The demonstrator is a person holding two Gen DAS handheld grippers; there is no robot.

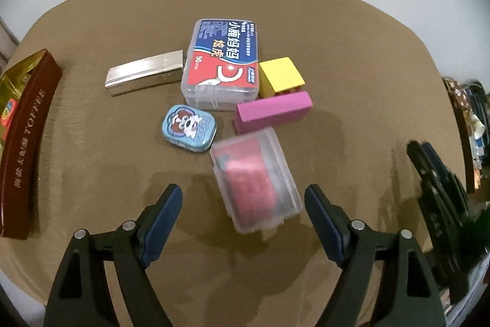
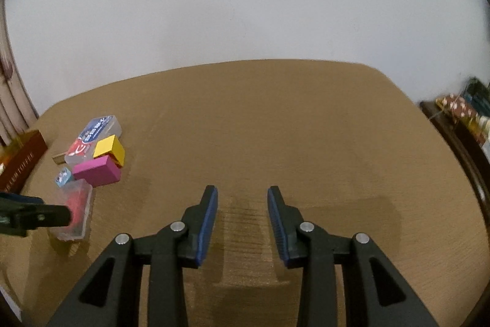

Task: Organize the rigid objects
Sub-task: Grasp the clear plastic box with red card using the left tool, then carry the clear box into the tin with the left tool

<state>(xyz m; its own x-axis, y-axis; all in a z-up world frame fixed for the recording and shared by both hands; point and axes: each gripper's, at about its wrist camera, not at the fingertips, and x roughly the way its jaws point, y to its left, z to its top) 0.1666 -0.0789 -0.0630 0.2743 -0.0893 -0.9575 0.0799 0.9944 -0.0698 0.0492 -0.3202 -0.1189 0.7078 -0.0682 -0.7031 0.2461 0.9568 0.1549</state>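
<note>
A clear plastic box [image 1: 254, 183] with pink-red contents lies on the brown table [image 1: 92, 173]. My left gripper [image 1: 243, 192] is open and points down, a finger on each side of the box's near end, neither pad touching it. Beyond it lie a pink block [image 1: 272, 111], a yellow block [image 1: 281, 75], a blue tin [image 1: 188, 127], a blue-and-red floss box [image 1: 223, 60] and a silver bar-shaped box [image 1: 145, 71]. My right gripper [image 2: 242, 192] is open with a narrow gap, empty, over bare table to the right of the clear box [image 2: 76, 198].
A dark red toffee box [image 1: 27, 127] with gold lining stands at the table's left edge. A dark shelf with clutter [image 2: 468, 118] sits past the right edge. A white wall lies behind the table. In the left wrist view the right gripper [image 1: 438, 183] appears at far right.
</note>
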